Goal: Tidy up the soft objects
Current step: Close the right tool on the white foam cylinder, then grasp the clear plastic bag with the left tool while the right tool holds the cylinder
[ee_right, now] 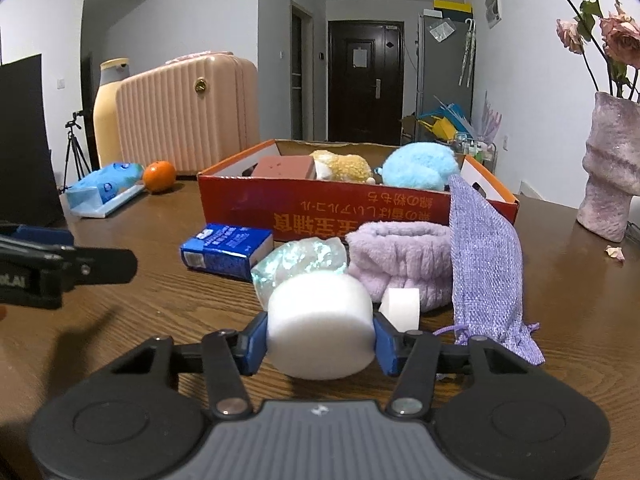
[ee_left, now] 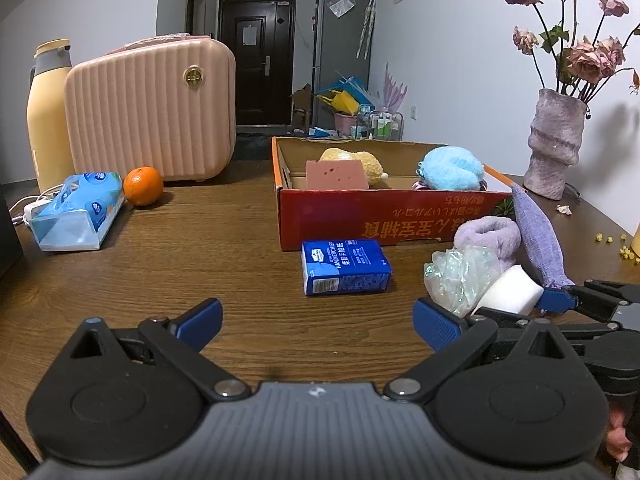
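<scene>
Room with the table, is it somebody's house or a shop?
Most likely somebody's home. A wooden table holds a vase of dried roses and a pink suitcase, and behind them stand a dark front door and a fridge, as in a flat's hallway.

Both wrist cams sit low over the table (ee_left: 200, 248), angled slightly down, facing the red box (ee_left: 384, 216) and far door; right cam is nearer.
</scene>
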The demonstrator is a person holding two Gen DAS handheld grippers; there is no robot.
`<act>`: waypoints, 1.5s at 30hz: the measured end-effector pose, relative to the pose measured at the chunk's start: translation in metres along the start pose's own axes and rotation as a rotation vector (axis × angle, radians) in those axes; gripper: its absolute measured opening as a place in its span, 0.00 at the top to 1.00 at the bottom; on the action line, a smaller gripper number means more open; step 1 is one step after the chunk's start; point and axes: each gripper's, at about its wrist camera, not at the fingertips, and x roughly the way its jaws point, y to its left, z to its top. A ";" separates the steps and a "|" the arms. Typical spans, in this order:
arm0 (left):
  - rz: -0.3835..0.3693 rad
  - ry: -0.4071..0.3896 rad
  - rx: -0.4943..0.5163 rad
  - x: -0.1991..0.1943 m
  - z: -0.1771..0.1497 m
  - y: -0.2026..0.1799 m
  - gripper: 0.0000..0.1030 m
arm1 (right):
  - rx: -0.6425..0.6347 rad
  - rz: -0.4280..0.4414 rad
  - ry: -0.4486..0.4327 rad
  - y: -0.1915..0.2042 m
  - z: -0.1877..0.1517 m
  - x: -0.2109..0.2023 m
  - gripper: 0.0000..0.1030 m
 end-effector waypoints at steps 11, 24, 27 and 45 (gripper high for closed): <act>0.034 -0.004 0.012 0.006 -0.002 -0.007 0.00 | 0.000 0.021 -0.054 -0.002 0.003 -0.010 0.52; 0.039 0.007 -0.021 0.017 0.001 -0.022 0.00 | -0.017 0.025 -0.120 -0.014 0.005 -0.026 0.53; 0.037 0.011 -0.021 0.021 0.002 -0.029 0.00 | -0.015 0.020 -0.130 -0.021 0.005 -0.029 0.53; 0.006 0.025 -0.008 0.043 0.008 -0.073 0.00 | -0.016 -0.020 -0.178 -0.063 0.003 -0.044 0.53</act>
